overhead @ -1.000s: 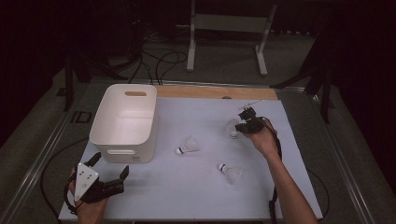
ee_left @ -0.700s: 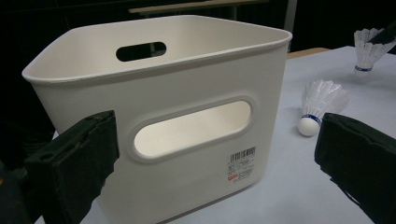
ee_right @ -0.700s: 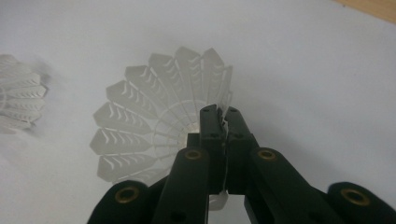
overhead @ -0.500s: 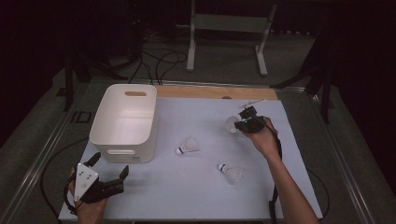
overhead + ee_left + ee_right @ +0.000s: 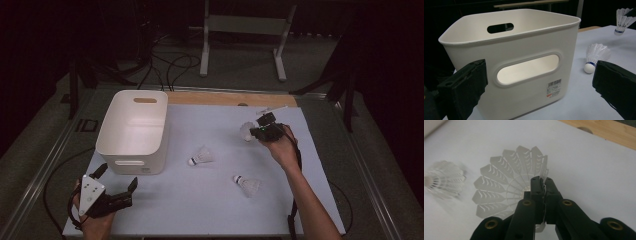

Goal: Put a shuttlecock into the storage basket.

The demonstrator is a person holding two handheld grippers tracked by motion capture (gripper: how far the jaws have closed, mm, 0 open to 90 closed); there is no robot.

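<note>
Shuttlecock (image 5: pixel 506 190) is sitting pinched by its feather skirt in the right gripper (image 5: pixel 543 185), jaws clamped tight on one edge of the skirt, open end of the skirt facing the camera in the right gripper view. In the high view the same shuttlecock (image 5: pixel 246 131) is showing white at the tip of the right gripper (image 5: pixel 260 131), over the far right part of the mat (image 5: pixel 210 200); whether it is lifted or touching the mat, cannot tell. Left gripper (image 5: pixel 116 184) is resting at the near left corner of the mat, jaws standing wide apart and gripping nothing, pointing at the near wall of the bin (image 5: pixel 524 50) in the left gripper view. Bin is standing upright on the left side of the mat, handle slots in both end walls, barcode label on the near one. Two more shuttlecocks are lying on their sides on the mat: middle one (image 5: pixel 201 156) just right of the bin, near one (image 5: pixel 247 184) closer to the person, beside the right forearm (image 5: pixel 310 205). Wooden strip (image 5: pixel 225 98) is running along the far edge of the mat.
</note>
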